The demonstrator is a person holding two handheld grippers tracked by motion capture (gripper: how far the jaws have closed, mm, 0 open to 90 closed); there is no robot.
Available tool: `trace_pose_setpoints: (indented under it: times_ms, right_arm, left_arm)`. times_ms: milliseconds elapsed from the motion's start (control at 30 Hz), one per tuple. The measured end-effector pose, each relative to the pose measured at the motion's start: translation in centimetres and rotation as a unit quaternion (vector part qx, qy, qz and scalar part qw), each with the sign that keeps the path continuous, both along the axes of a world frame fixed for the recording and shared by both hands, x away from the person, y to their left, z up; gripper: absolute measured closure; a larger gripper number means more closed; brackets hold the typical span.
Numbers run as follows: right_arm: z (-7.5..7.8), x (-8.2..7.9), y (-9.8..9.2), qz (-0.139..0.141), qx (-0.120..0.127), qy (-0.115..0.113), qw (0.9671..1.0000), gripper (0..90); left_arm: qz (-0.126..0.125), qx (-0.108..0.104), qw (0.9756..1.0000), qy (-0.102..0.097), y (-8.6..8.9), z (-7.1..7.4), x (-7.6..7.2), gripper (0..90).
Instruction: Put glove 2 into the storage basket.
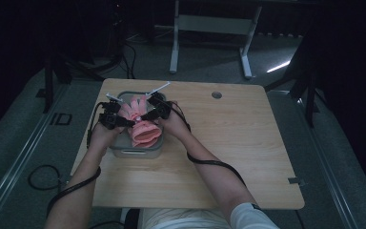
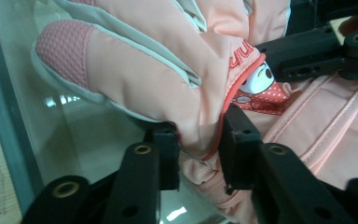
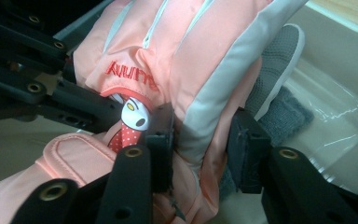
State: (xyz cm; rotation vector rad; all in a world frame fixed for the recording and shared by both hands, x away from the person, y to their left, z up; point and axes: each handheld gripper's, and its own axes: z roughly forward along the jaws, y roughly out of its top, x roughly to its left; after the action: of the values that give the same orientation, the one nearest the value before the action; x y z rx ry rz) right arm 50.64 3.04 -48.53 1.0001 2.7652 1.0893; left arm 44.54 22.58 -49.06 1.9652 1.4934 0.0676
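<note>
At left of centre in the high view, our left hand-held gripper (image 1: 124,122) pinches the pink glove (image 1: 142,125) over the clear bin (image 1: 136,151) on the table (image 1: 228,143); our right hand-held gripper (image 1: 142,116) pinches it too. Judging so, release remains.

The glove (image 2: 168,70) is salmon pink with pale grey piping and panels; 1 fingertip (image 2: 63,46) carries a darker pink mesh weave, and red stitched lettering (image 3: 131,74) runs across its back. A small cartoon badge (image 3: 135,115) on it is white with a yellow spot, above a red patch with white polka dots. A grey knit-textured pad (image 3: 275,56) edged in white sits on another part. The bin (image 1: 136,151) is translucent grey. The table (image 1: 228,143) is light wood grain. Both grippers' jaws are black with brass-coloured rivets
</note>
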Motion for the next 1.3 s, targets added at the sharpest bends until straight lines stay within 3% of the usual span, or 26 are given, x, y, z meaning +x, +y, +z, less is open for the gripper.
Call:
trace_pose_setpoints:
  times_ms: [33,167,233,300,400,633,867,1100,1300]
  right_arm:
    - [0.0,0.1,0.1,-0.001,-0.003,0.002,1.0000,61.8]
    - [0.1,0.6,-0.5,-0.014,0.005,0.011,0.9998,53.7]
    - [0.1,0.6,-0.6,-0.017,0.008,0.015,0.9997,52.4]
    - [0.5,0.9,-1.2,-0.032,0.026,0.022,0.9989,52.3]
    - [0.9,1.1,-1.6,-0.041,0.041,0.018,0.9981,52.3]
    - [2.2,0.7,-2.1,-0.039,0.042,0.000,0.9984,49.1]
    - [2.9,0.2,-2.7,-0.031,0.063,-0.003,0.9975,47.5]
    - [3.5,-0.2,-3.4,-0.030,0.072,-0.009,0.9969,47.3]
    - [4.1,-0.5,-4.1,-0.029,0.079,-0.017,0.9963,46.9]
  left_arm:
    - [0.004,0.004,1.0000,0.000,0.1,0.0,0.1,65.4]
    - [0.019,0.010,0.9997,-0.011,0.2,0.2,0.1,50.7]
    - [0.023,0.013,0.9995,-0.017,0.2,0.4,0.1,49.2]
    - [0.027,0.011,0.9994,-0.019,0.3,0.6,0.1,45.4]
    - [0.029,0.010,0.9993,-0.023,0.5,1.0,0.0,44.5]
    - [0.035,0.010,0.9988,-0.032,0.9,1.5,-0.2,43.6]
    - [0.046,0.004,0.9980,-0.044,1.6,2.3,-0.5,43.5]
    - [0.038,0.013,0.9978,-0.052,1.4,3.1,-0.8,43.0]
    - [0.033,0.011,0.9967,-0.074,1.1,4.1,-1.3,42.4]
